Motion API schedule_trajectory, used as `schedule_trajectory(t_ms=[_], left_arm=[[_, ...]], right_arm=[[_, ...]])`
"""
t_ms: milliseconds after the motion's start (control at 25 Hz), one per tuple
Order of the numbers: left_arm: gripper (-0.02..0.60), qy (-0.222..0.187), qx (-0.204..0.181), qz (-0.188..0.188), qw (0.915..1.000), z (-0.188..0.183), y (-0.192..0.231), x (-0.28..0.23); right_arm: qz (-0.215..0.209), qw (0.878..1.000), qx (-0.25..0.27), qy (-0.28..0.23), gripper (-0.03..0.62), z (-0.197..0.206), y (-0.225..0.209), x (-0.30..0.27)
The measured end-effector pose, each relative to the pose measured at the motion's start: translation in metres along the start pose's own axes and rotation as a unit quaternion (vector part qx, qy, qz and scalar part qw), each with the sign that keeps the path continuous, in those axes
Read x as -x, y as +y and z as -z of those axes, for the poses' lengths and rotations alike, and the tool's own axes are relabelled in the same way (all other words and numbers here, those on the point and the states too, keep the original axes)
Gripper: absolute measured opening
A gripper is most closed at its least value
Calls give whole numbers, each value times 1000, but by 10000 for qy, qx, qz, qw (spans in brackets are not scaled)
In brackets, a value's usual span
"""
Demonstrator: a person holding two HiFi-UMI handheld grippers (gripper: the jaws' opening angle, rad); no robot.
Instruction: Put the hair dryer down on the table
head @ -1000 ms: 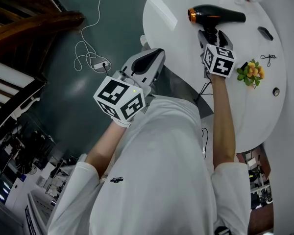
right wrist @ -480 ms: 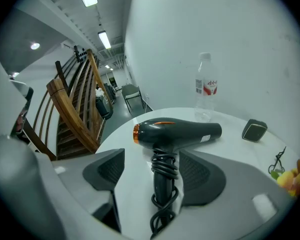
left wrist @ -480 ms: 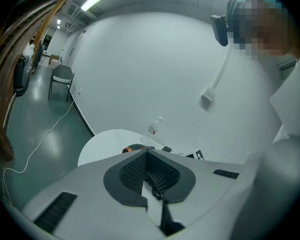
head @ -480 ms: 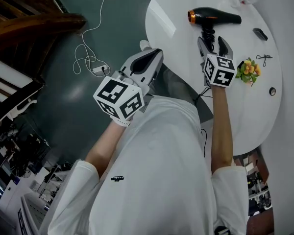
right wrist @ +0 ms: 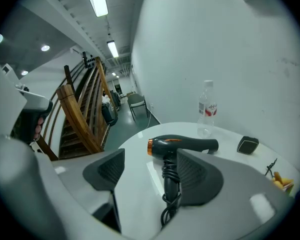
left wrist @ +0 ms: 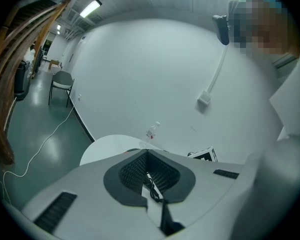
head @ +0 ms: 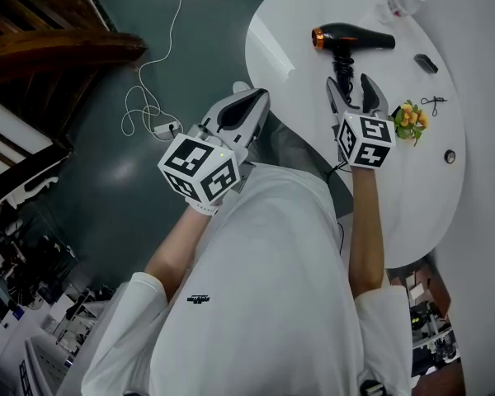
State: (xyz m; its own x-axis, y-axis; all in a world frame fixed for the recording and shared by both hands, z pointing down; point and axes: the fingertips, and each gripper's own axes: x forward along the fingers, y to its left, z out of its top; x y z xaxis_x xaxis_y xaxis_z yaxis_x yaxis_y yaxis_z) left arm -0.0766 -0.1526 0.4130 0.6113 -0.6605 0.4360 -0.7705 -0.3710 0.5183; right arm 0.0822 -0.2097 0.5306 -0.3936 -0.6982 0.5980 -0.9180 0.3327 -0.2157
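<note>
A round white tabletop (head: 429,180) is standing over a dark green floor (head: 107,172). The black hair dryer (head: 351,38) is lying on its side on it, with its handle pointing at the right gripper (head: 352,85). That gripper's fingers are standing wide apart beside the handle's end, gripping nothing. The left gripper (head: 252,106) is hovering off the tabletop, its fingers pressing together.

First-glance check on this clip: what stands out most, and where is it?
The black hair dryer with its orange ring lies on the round white table, its cord wound on the handle. Just short of that handle the right gripper hangs with jaws apart, gripping nothing. The left gripper is shut and empty, off the table's edge above the dark floor.
</note>
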Motion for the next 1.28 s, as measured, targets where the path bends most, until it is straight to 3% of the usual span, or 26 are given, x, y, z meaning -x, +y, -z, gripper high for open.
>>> schedule_trajectory(t_ms=[200, 600, 800, 1280], left_arm=[[2, -99, -56, 46, 9999, -2, -8, 6], [2, -277, -129, 68, 9995, -9, -14, 18], [2, -420, -167, 91, 9989, -20, -15, 23], [2, -846, -250, 148, 9960, -39, -25, 35]], right_arm=[[134, 9994, 219, -220, 285, -18, 6, 23], [310, 9962, 475, -668, 45, -59, 15, 66], [364, 9925, 581, -1015, 25, -82, 23, 89], [9, 9783, 1028, -1800, 25, -142, 57, 150]])
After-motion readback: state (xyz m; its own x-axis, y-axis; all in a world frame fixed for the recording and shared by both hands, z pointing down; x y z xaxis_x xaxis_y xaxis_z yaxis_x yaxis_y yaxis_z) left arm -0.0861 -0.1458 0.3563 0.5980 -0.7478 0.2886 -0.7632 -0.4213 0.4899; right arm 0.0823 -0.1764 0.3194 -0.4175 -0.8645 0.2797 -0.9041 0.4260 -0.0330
